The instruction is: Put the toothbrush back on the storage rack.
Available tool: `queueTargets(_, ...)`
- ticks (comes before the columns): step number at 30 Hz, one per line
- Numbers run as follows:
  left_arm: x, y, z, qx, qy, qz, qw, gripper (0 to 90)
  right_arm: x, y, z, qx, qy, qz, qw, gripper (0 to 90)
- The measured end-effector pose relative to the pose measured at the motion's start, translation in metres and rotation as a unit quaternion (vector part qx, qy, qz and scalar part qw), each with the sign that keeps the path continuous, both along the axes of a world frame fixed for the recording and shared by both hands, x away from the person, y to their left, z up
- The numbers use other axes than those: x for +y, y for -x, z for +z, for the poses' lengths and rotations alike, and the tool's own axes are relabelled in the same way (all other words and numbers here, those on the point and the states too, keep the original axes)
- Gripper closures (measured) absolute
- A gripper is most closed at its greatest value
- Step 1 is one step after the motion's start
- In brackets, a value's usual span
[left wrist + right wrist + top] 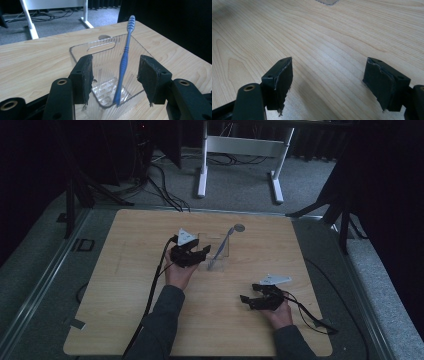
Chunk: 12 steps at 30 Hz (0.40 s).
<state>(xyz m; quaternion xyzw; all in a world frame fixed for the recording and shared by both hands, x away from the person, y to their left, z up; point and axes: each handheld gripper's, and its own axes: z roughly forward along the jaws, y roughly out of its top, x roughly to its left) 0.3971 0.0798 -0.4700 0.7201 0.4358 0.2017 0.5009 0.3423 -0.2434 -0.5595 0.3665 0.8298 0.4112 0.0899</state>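
Observation:
A clear plastic holder (216, 254) (105, 50) stands near the middle of the wooden table (125, 285). A blue toothbrush (220, 246) (124, 62) leans upright inside it, head up. My left gripper (204, 253) (116, 81) is open just in front of the holder, and in the left gripper view the jaws stand apart on either side of its near corner, not pressing on it. My right gripper (246, 300) (328, 82) rests low over bare wood at the front right, open with nothing between its jaws.
A small grey round cap (239, 227) sits in the tabletop behind the holder. Beyond the far edge stand white desk legs (202, 165) on carpet, with black cables (160, 185) on the floor. Dark stands flank the table.

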Motion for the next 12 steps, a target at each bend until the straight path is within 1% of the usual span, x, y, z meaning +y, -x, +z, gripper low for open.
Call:
queueTargets(5,0.007,0.003,0.001,0.000,0.001,0.003,1.0000,46.3,0.000,0.000,0.000,0.000,0.000,0.000,1.0000,23.0)
queueTargets(7,0.014,0.005,0.001,-0.001,0.000,0.007,1.0000,46.2,0.000,0.000,0.000,0.000,0.000,0.000,1.0000,22.9)
queueTargets(10,0.025,0.007,-0.001,0.003,0.007,0.020,0.9998,46.2,0.000,0.000,0.000,0.000,0.000,0.000,1.0000,23.0)
queueTargets(12,0.034,0.007,-0.004,0.009,0.002,0.033,0.9994,46.2,0.000,0.000,0.000,0.000,-0.001,0.000,1.0000,22.9)
